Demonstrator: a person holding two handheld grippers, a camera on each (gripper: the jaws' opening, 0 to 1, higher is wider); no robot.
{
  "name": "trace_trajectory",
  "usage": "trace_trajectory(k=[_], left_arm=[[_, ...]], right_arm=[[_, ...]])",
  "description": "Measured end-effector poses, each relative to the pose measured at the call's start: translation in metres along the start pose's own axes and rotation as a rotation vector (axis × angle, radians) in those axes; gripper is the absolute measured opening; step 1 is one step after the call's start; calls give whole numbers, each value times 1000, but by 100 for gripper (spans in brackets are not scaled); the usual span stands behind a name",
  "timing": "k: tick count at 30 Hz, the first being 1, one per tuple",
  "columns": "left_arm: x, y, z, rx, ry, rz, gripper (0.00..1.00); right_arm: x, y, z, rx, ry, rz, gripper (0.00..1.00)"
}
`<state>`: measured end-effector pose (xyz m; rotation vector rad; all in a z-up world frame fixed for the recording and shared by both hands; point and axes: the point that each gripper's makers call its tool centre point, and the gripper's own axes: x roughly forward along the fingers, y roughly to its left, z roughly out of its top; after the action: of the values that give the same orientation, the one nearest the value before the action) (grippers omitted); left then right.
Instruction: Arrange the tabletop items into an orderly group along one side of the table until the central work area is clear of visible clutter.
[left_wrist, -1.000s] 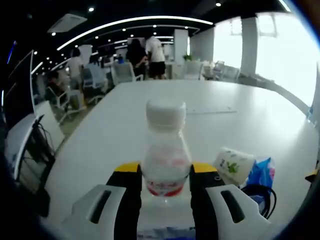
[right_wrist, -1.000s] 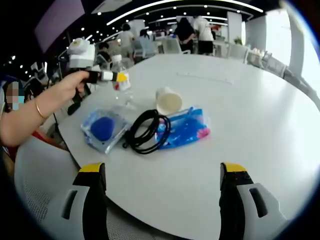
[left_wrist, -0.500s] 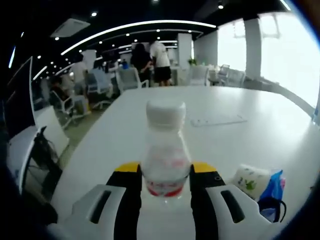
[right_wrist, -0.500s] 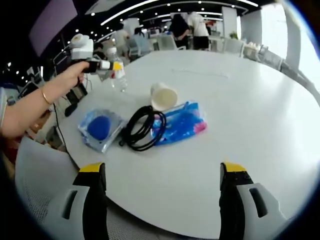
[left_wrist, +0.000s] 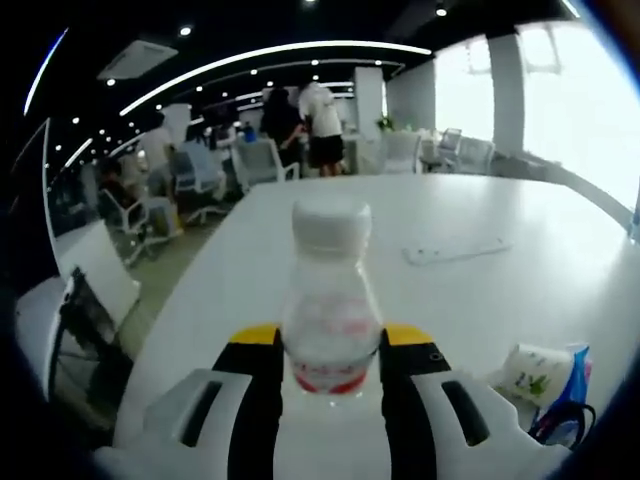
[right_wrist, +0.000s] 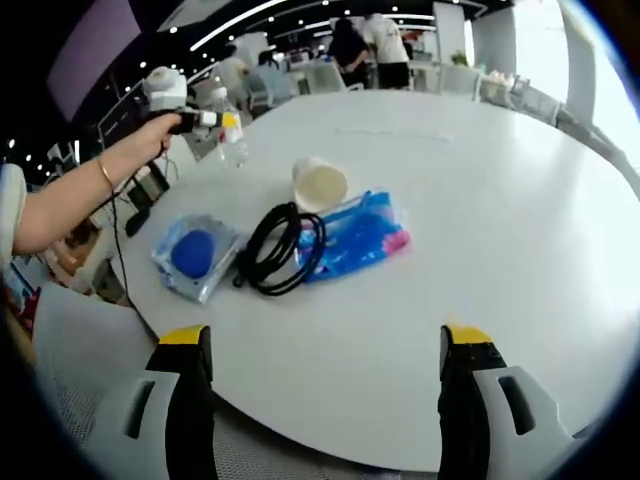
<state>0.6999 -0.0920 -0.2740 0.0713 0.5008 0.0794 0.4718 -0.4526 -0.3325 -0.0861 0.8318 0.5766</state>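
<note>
Right gripper (right_wrist: 325, 350) hangs open and empty at the near bench (right_wrist: 520, 220) edge. Just beyond it we see the clutter, ungrouped: blue pouch (right_wrist: 194, 255), black cable (right_wrist: 282, 247) coiled against the blue packet (right_wrist: 360, 235), paper cup (right_wrist: 320, 184) tipped on its side just behind. Left gripper (left_wrist: 320, 350) is clamped on the water bottle (left_wrist: 328, 300), out by the bench's far-left edge. We judge the job barely started: bottle in transit, four items left mid-bench. Versus a second ago, the cup and packet sit lower and further right in the left gripper view, so that gripper has swung away from the pile.
</note>
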Motion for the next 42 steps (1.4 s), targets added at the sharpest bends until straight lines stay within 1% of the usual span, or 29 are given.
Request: trace_trajectory(k=[1, 4, 13, 19, 22, 25, 27, 29, 30, 31, 32, 36, 40, 42], left_arm=[[2, 2, 1, -2, -4, 0, 34], [8, 10, 0, -17, 8, -5, 34], [23, 23, 4, -31, -8, -8, 34], [27, 23, 3, -26, -11, -16, 34], [28, 24, 0, -50, -8, -10, 34], [32, 23, -6, -46, -3, -21, 34], [31, 23, -8, -61, 2, -20, 34], [30, 22, -11, -56, 1, -16, 34], [30, 21, -12, -51, 0, -15, 34], [31, 23, -11, -46, -20, -5, 34], [31, 20, -14, -49, 0, -12, 34], [30, 18, -13, -43, -16, -1, 35], [30, 20, -15, -91, -14, 3, 35], [30, 20, -15, -82, -15, 2, 35]], right_arm=[[0, -1, 0, 2, 1, -2, 93], [1, -1, -2, 5, 10, -5, 93], [2, -4, -7, 16, 32, -21, 92], [3, -4, -8, 19, 36, -22, 92], [3, -5, -8, 21, 37, -26, 93], [3, -6, -8, 24, 36, -28, 92], [3, -6, -8, 24, 36, -31, 92], [3, -7, -8, 23, 35, -31, 92], [3, -6, -8, 22, 36, -30, 92], [3, -6, -8, 21, 37, -29, 92], [4, -5, -8, 20, 38, -28, 92], [4, -5, -9, 18, 43, -25, 92], [3, -5, -8, 19, 37, -24, 91], [4, -5, -8, 18, 39, -22, 91]])
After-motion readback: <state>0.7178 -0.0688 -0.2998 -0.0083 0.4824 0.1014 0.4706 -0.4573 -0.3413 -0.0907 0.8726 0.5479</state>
